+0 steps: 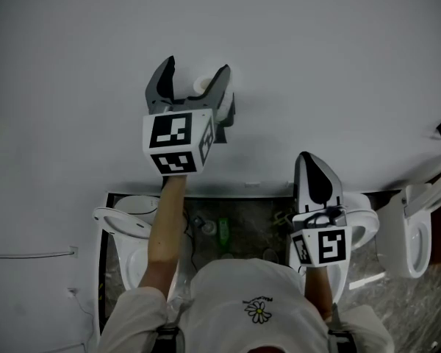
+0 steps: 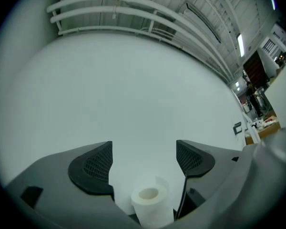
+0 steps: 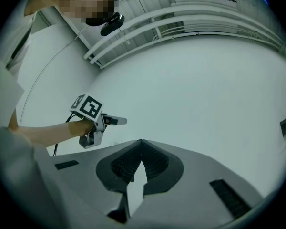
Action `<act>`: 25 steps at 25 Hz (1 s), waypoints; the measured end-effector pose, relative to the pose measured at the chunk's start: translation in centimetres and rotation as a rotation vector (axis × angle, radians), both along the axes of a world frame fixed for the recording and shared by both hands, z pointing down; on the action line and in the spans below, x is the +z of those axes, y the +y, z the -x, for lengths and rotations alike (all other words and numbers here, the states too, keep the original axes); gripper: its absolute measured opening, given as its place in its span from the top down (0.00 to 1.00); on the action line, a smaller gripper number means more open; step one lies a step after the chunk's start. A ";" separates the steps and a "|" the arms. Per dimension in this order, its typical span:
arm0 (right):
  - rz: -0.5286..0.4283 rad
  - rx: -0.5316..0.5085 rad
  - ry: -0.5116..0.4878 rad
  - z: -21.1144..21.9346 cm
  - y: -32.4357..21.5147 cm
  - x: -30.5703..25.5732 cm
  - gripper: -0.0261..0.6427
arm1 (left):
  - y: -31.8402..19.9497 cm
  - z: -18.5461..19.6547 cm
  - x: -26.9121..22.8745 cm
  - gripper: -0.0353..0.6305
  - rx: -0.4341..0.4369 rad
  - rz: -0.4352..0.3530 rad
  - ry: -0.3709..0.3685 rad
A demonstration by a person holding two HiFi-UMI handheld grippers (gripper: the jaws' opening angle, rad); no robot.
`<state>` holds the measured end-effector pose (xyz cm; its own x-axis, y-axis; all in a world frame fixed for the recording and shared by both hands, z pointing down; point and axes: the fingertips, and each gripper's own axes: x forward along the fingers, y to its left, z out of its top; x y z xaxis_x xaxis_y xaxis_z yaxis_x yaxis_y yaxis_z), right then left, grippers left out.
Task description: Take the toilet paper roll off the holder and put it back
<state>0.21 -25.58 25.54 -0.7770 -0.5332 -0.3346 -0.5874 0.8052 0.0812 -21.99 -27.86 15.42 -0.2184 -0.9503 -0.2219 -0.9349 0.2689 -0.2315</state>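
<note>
Apparently just let go, the toilet paper roll [image 2: 150,204] sits against the white wall [image 1: 331,50], deep between the wide-open jaws of the left gripper [image 1: 197,68], neither pad pressing on it. I can't make out the holder. The roll's hollow end faces upward, so its long axis seems to run upright along the wall. Lower down, the right gripper [image 1: 309,159] waits, closed and empty.

The toilet paper roll [image 2: 151,204] is white, the wall [image 2: 133,89] pale grey, the left claw [image 1: 196,66] dark grey with black-and-white markers [image 1: 170,132].
</note>
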 end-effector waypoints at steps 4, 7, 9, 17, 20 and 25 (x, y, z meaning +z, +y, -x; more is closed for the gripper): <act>-0.033 -0.019 0.004 0.8 0.1 -0.9 0.95 | 4.1 -1.3 -4.0 0.36 0.015 -0.151 -0.039; -0.055 -0.037 0.006 1.7 0.2 -1.6 0.95 | 7.2 -1.8 -5.1 0.63 0.017 -0.232 -0.044; -0.066 -0.049 0.009 2.3 0.4 -1.8 0.95 | 9.0 -2.0 -5.0 0.75 -0.001 -0.265 -0.052; -0.092 -0.092 0.036 4.5 1.3 -1.3 0.95 | 13.1 -2.8 0.7 0.92 -0.076 -0.298 -0.027; -0.074 -0.101 0.046 5.2 1.5 -0.5 0.95 | 14.1 -3.0 3.6 0.92 -0.090 -0.295 0.020; -0.029 -0.106 0.068 5.6 1.8 1.1 0.95 | 15.4 -2.5 7.7 0.92 -0.149 -0.228 0.083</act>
